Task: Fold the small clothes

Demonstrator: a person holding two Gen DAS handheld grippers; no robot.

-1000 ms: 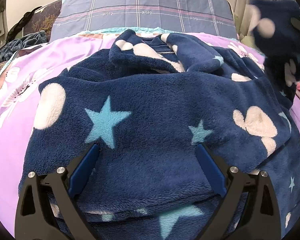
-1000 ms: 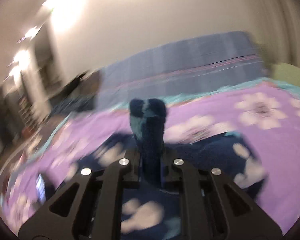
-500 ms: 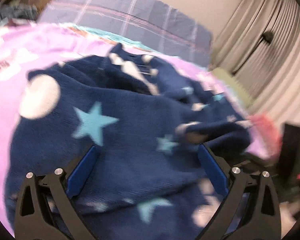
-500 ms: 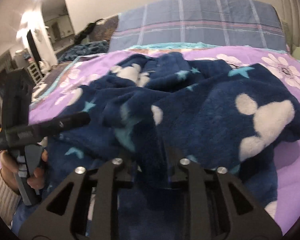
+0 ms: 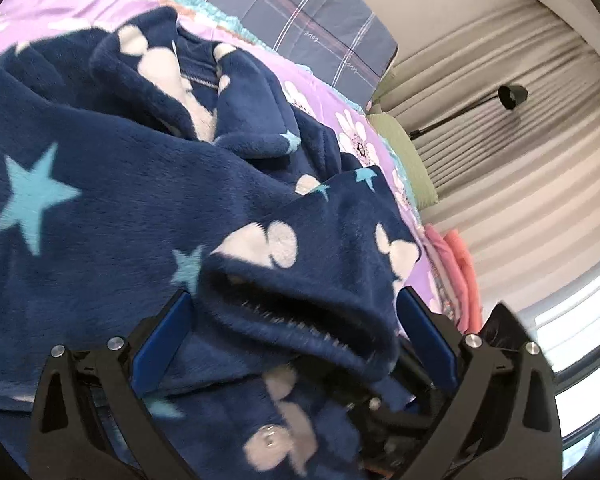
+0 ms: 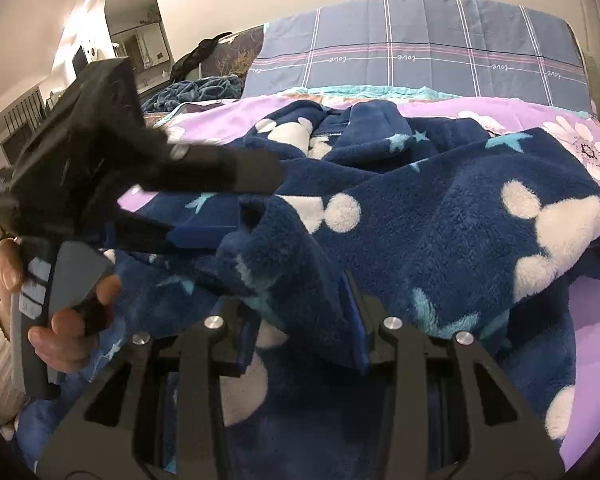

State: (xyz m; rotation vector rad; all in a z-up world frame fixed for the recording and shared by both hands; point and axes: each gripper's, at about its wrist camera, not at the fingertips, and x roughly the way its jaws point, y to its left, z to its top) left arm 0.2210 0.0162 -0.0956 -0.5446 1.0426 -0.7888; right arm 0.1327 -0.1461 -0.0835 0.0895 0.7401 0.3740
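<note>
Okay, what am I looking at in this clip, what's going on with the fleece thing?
A person is folding a navy fleece garment with stars and white paw prints on a purple floral bedspread. The right gripper pinches a fold of the fabric laid over the body. The left gripper hovers open over that fold, gripping nothing. The fold isn't flattened yet.

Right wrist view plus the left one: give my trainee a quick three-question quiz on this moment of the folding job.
1. True or false: the right gripper is shut on a fold of the fleece garment.
2. How do the left gripper jaws stand: A open, B shut?
3. What colour is the bedspread under the garment?

Key: 1 true; 2 A; 3 purple with white flowers.
</note>
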